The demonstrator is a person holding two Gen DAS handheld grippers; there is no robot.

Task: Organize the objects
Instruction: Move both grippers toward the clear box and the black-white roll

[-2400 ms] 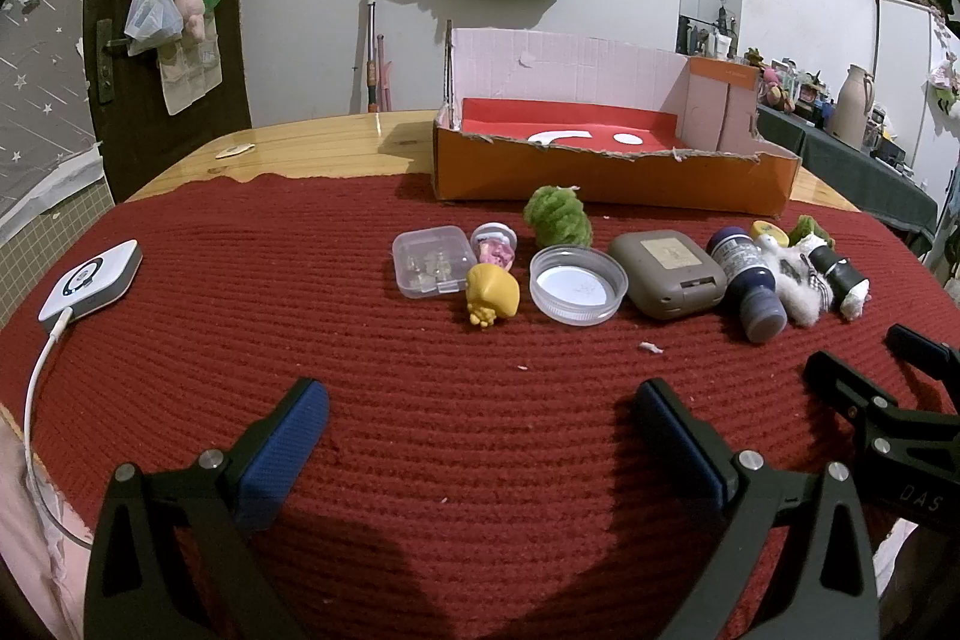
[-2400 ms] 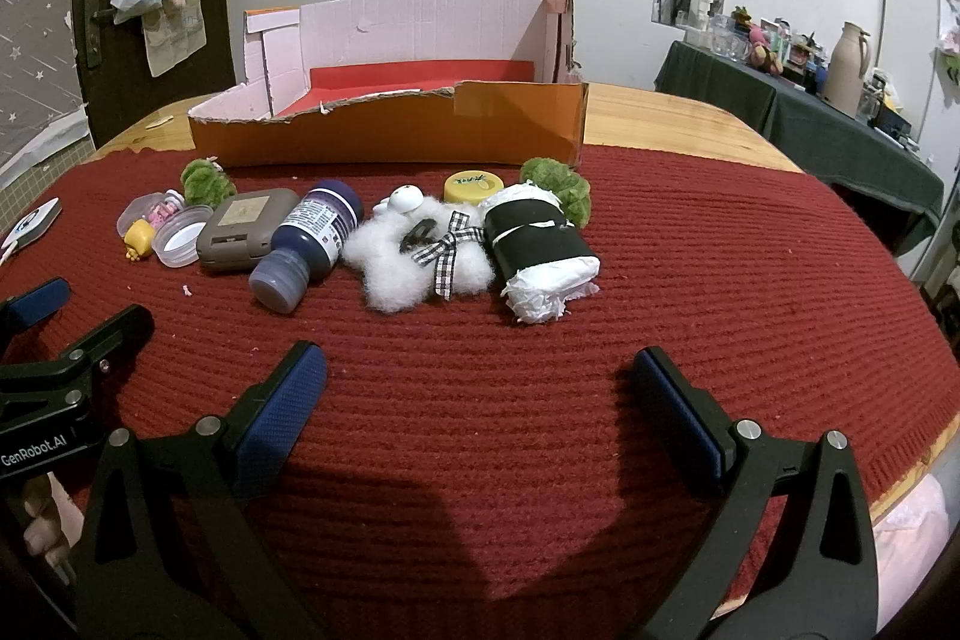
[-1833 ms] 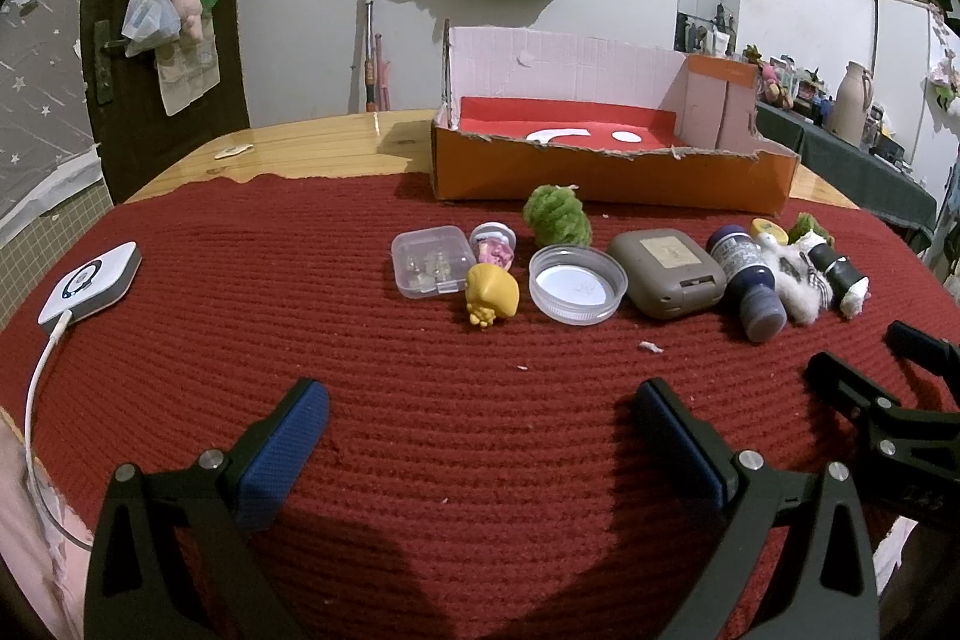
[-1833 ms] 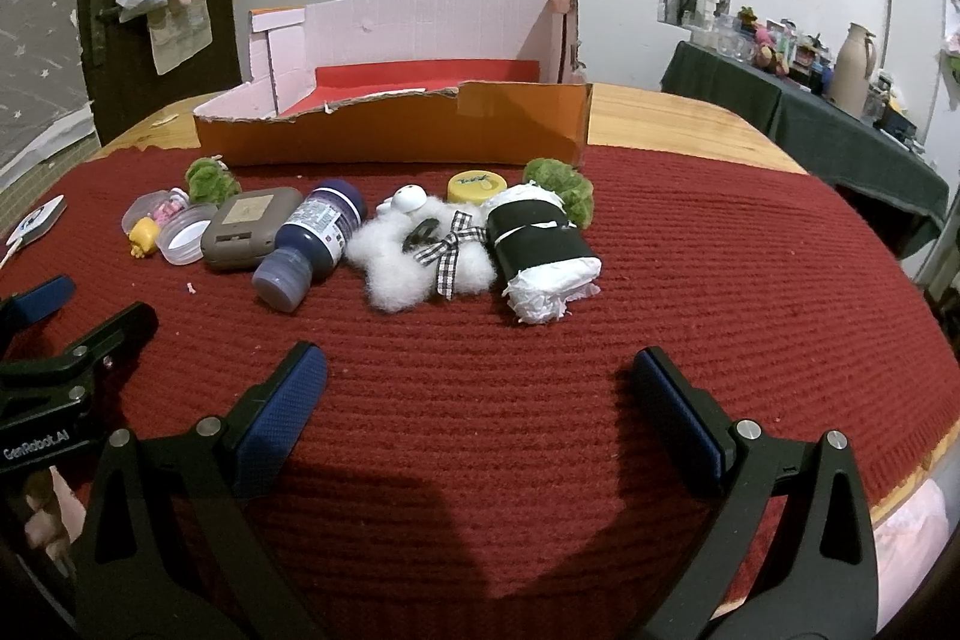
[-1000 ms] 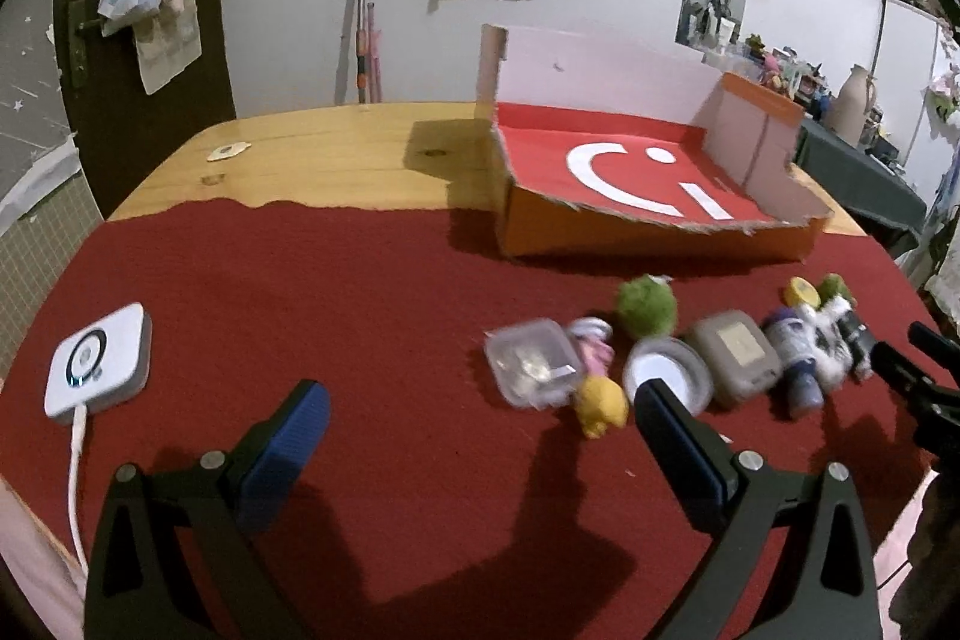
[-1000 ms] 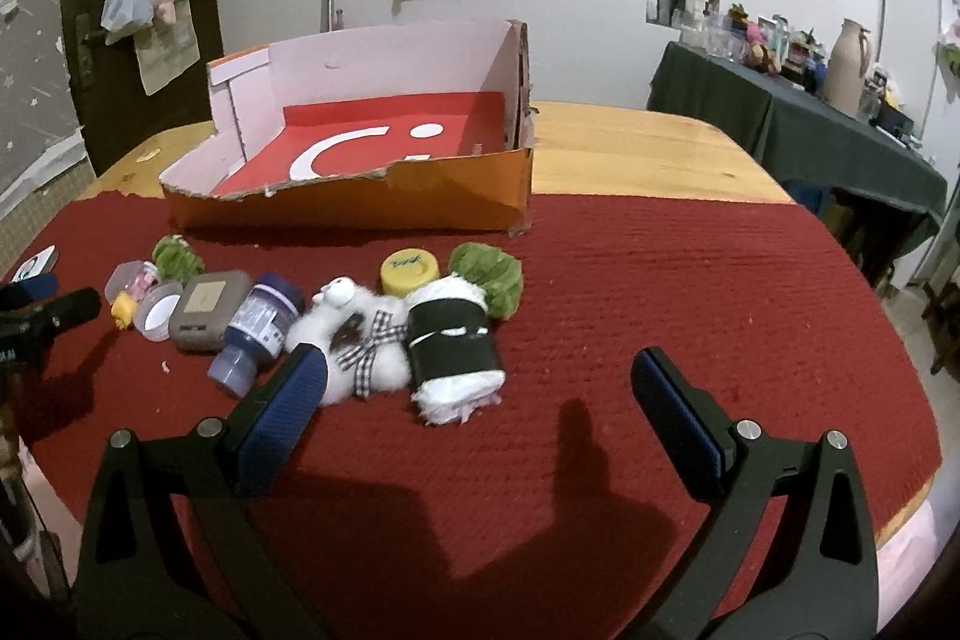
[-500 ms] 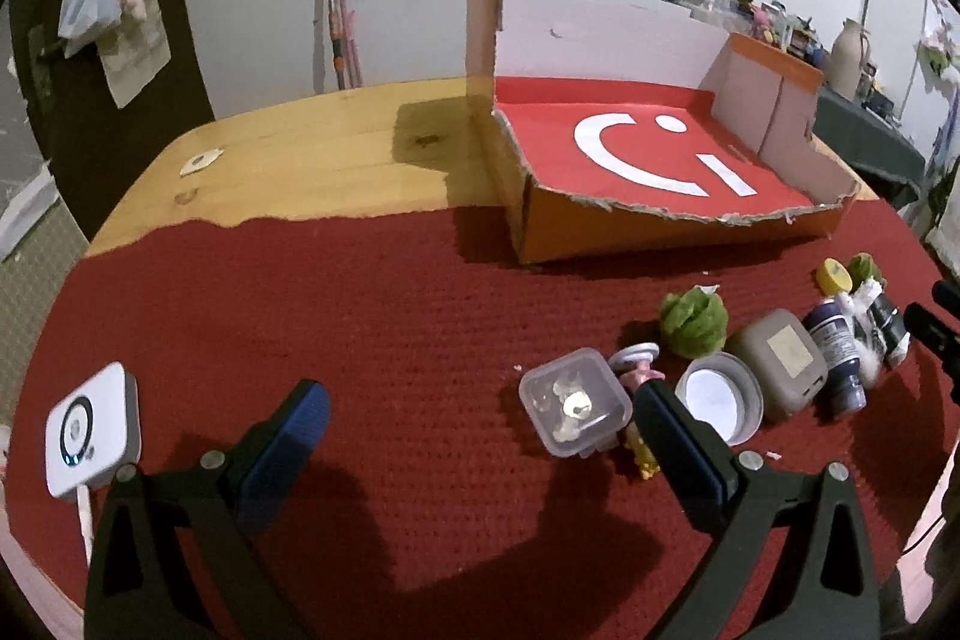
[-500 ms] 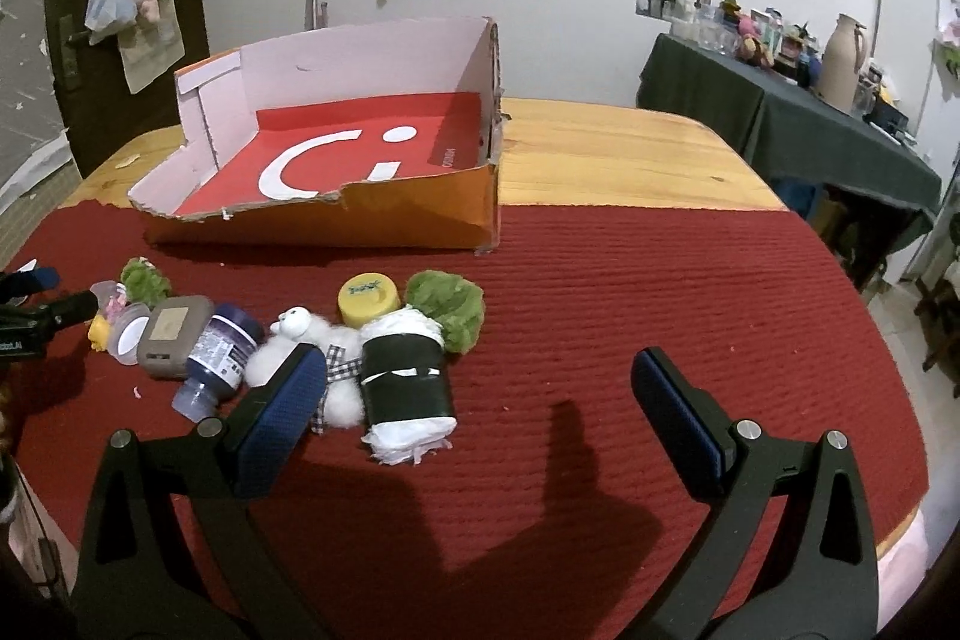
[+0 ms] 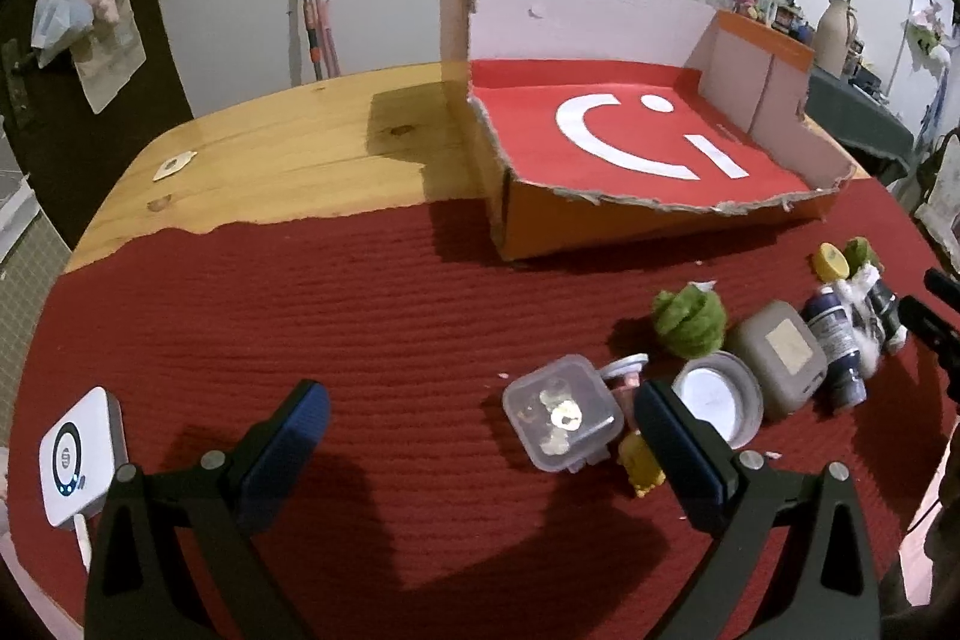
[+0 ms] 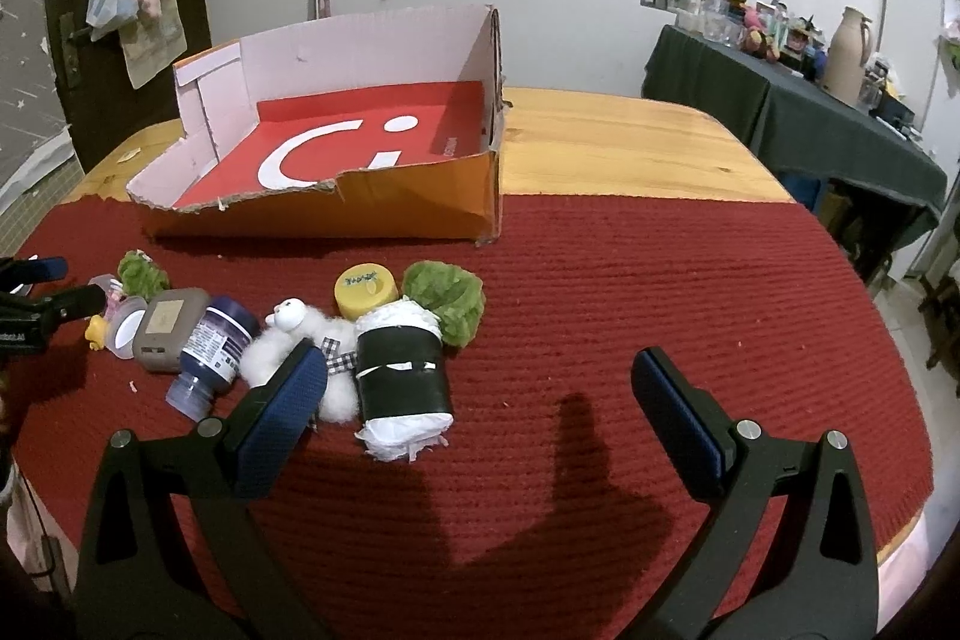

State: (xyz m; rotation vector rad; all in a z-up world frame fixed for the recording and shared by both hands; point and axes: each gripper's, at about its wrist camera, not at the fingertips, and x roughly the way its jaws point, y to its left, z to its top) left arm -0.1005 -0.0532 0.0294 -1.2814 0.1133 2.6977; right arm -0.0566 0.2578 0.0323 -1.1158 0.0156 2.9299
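A row of small objects lies on the red mat in front of an open orange cardboard box (image 9: 660, 226) with a red floor (image 10: 372, 142). From the left: a clear square case (image 9: 561, 421), a yellow toy (image 9: 642, 472), a white lid (image 9: 717, 403), a green pom-pom (image 9: 690, 322), a grey case (image 9: 777, 355), a dark blue bottle (image 10: 210, 346), a white plush sheep (image 10: 300, 334), a black-wrapped roll (image 10: 402, 376), a yellow cap (image 10: 366, 289) and a green pom-pom (image 10: 447, 301). My left gripper (image 9: 480, 427) is open and empty above the mat, left of the case. My right gripper (image 10: 480, 382) is open and empty above the mat, right of the roll.
A white device (image 9: 75, 454) with a cable lies at the mat's left edge. Bare wooden table (image 9: 288, 154) extends behind the mat. A dark-clothed side table (image 10: 810, 118) with bottles stands far right. Bags hang on the wall.
Both grippers have risen and tilted down; the box floor and the objects now show from higher up. Both stay open and empty. The objects have not moved.
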